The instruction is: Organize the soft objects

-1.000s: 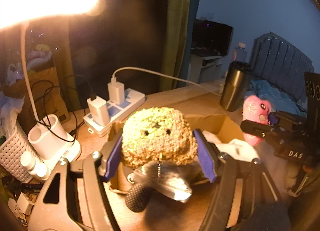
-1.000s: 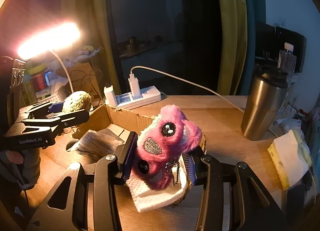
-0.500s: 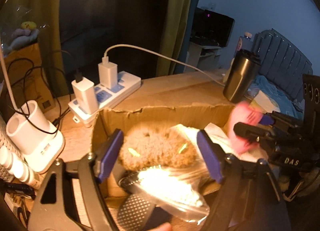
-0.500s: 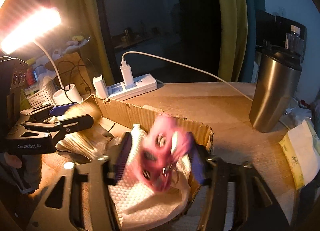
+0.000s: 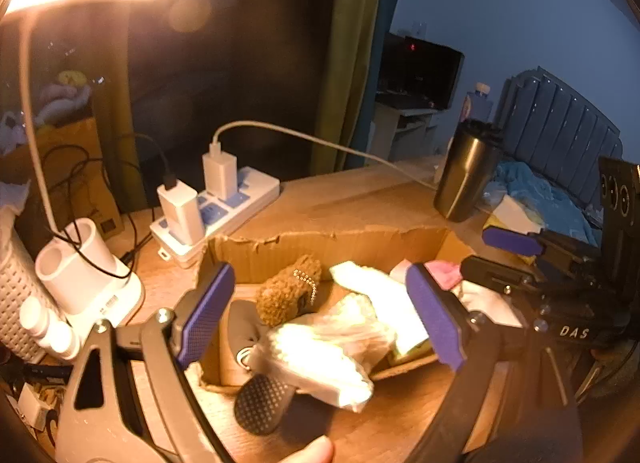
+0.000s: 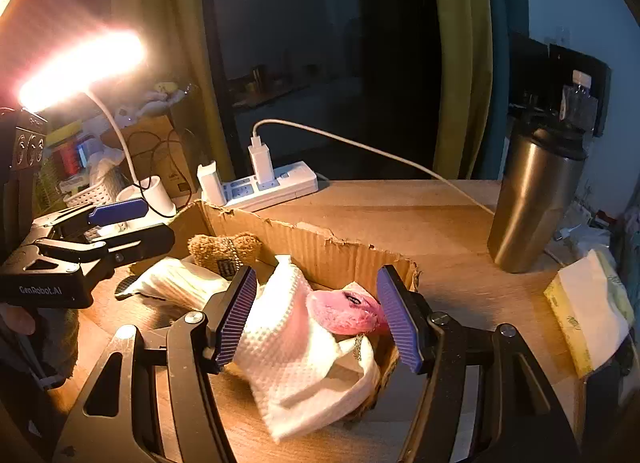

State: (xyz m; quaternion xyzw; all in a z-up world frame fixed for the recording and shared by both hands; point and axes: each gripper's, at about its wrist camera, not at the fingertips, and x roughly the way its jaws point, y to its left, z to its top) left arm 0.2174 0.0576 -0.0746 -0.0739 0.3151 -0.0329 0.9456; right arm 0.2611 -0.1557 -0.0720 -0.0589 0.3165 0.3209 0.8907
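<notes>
A brown knitted plush toy (image 5: 288,295) (image 6: 224,249) lies inside the torn cardboard box (image 5: 320,241) (image 6: 320,241), near its back wall. My left gripper (image 5: 320,315) (image 6: 140,223) hovers over it with its jaws opening; the blue pads stand clear of the toy. A pink plush toy (image 6: 344,309) (image 5: 440,273) rests at the box's right end on a white waffle cloth (image 6: 296,347). My right gripper (image 6: 318,319) (image 5: 492,253) is open, its pads either side of the pink toy without pressing on it.
Crinkled plastic bags (image 5: 332,343) fill the middle of the box. Behind it lie a white power strip (image 6: 272,183) with chargers and a cable. A steel tumbler (image 6: 536,199) stands right; a tissue pack (image 6: 588,311) lies near it. A bright lamp (image 6: 80,67) and white holder (image 5: 76,263) stand left.
Both toys were held above the box; now each lies inside it. Both grippers have opened and let go, and both views have dipped toward the box.
</notes>
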